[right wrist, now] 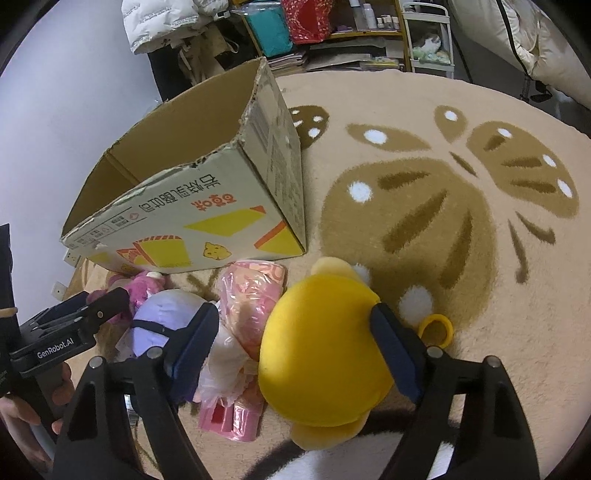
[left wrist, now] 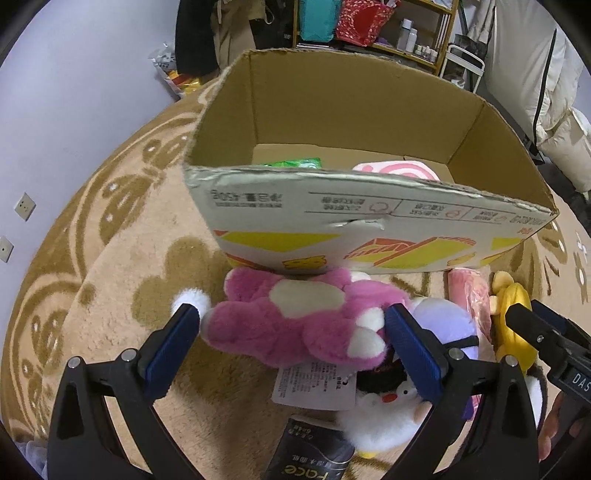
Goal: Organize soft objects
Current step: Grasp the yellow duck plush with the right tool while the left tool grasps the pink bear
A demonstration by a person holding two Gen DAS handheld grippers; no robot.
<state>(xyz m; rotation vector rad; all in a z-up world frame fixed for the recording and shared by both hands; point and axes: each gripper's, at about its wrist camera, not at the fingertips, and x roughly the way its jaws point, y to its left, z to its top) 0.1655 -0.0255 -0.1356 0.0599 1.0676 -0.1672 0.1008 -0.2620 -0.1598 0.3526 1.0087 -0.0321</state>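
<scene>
The pink plush (left wrist: 295, 325) lay right at the foot of the cardboard box (left wrist: 369, 221), pressed up against its printed front wall, and the left gripper (left wrist: 291, 332) had its jaws spread around it, one blue pad on each side of the body. Couldn't tell if the pads were really biting yet, looked more like bracketing to me. On the other side of the pile, also in front of the box, the yellow plush (right wrist: 317, 354) sat between the right gripper's (right wrist: 295, 354) jaws. The far pad touched its flank but the near one stood clear, so still open on it, no squeeze.

If I were doing this step, I'd close on the fat middle of each toy rather than a limb, since fur compresses and a shallow pinch would probably slip. Then lift straight up high enough to clear the box's torn front rim before moving over it. A purple plush (left wrist: 443, 325), a pink plastic packet (right wrist: 251, 295) and a white penguin-ish toy (left wrist: 384, 410) were crammed between the two, so something could snag and drag along.

Everything sat on a shaggy beige rug with brown butterfly patterns (right wrist: 443, 203). Behind the box were cluttered shelves (left wrist: 388, 33) and hanging coats against a pale wall.
</scene>
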